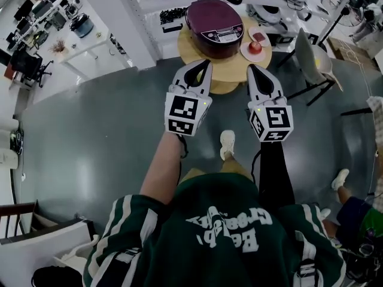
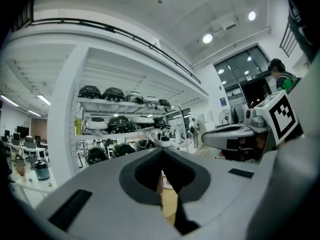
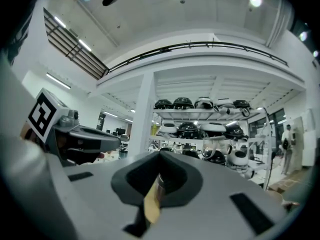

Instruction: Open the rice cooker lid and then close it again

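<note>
A dark maroon rice cooker [image 1: 214, 21] with its lid down stands on a small round wooden table [image 1: 230, 70] ahead of me. My left gripper [image 1: 205, 63] is held in front of the table's near edge, short of the cooker, jaws shut and empty. At the same height, my right gripper [image 1: 254, 69] points at the table's right side, also shut on nothing. In the left gripper view the left gripper [image 2: 161, 152] shows its jaws meeting at the tips. The right gripper view shows the right gripper [image 3: 160, 155] closed the same way. Neither touches the cooker.
A small plate with a red object [image 1: 255, 48] sits on the table right of the cooker. A grey chair [image 1: 312, 61] stands to the right. Shelves of cookers [image 3: 200, 119] line the back wall. A white desk [image 1: 90, 43] is at left, and another person's leg [image 1: 350, 211] at lower right.
</note>
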The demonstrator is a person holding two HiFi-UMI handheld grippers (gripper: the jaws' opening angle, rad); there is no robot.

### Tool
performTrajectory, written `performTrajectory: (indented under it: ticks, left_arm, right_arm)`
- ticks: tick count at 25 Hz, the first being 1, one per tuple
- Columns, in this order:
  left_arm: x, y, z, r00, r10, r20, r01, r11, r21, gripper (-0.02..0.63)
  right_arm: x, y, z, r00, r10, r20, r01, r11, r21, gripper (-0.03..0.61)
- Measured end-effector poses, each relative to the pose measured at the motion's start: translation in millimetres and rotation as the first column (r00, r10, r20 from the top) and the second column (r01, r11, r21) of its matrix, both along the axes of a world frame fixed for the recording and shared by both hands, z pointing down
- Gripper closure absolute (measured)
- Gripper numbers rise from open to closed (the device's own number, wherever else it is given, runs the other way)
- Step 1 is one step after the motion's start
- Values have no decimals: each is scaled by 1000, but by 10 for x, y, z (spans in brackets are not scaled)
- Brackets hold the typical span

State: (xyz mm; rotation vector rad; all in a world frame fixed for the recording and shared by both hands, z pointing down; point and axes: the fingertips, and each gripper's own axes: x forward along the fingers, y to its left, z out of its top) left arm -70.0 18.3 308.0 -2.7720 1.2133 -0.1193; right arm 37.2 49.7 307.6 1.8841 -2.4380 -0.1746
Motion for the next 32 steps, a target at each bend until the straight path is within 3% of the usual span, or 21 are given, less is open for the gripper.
performTrajectory:
  ticks: [9,19,27,32]
  left_arm:
    - [559,-1123,42,998,-59,17,59,998,4,614]
    - [904,-2425,178,985,-173,22,173,985,-18,614]
    - [978,-2991,352,976,-219,10,219,976,-1,614]
    - [942,-3114,508,973,-231,-15,230,972,-35,614]
  right_arm:
    - [479,-1260,-17,996,-85,-1,85,996,8,574]
    - [826,-2663,48,983,-186,3,186,983,-11,574]
    - [785,-3367,328,958,-286,-13,285,956,-69,574]
    - [684,-3533,615,940,-339,-34,331,932,-144,574]
